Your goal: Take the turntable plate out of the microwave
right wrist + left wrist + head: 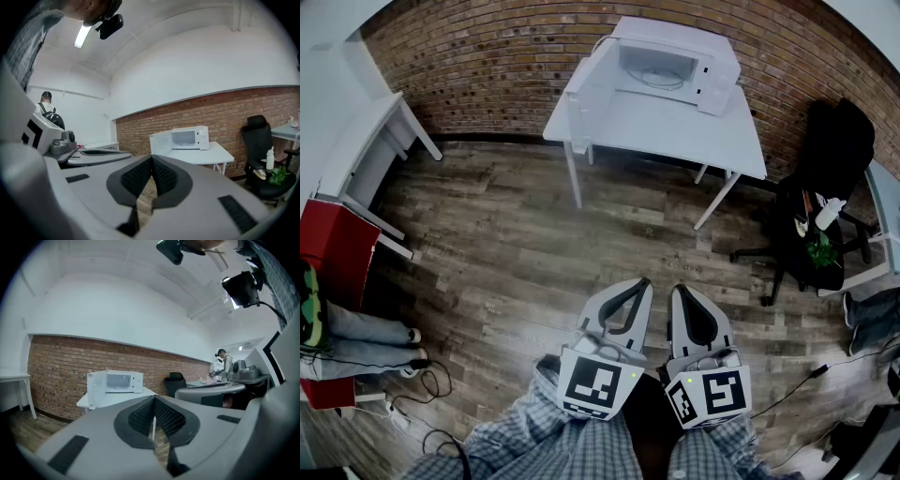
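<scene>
one microwave stands well ahead of both grippers, on a white table, with its door swung open on the side nearer the left gripper. inside it lies one turntable plate, pale and round, on the oven floor, far beyond either pair of jaws. the left gripper is clenched with nothing between its pads. the right gripper, just beside it, is clenched and empty too. both point roughly level toward the table. off to the right gripper's outer side, one black chair carries one white bottle and something green on its seat. a second white table stands far out on the left gripper's side.
</scene>
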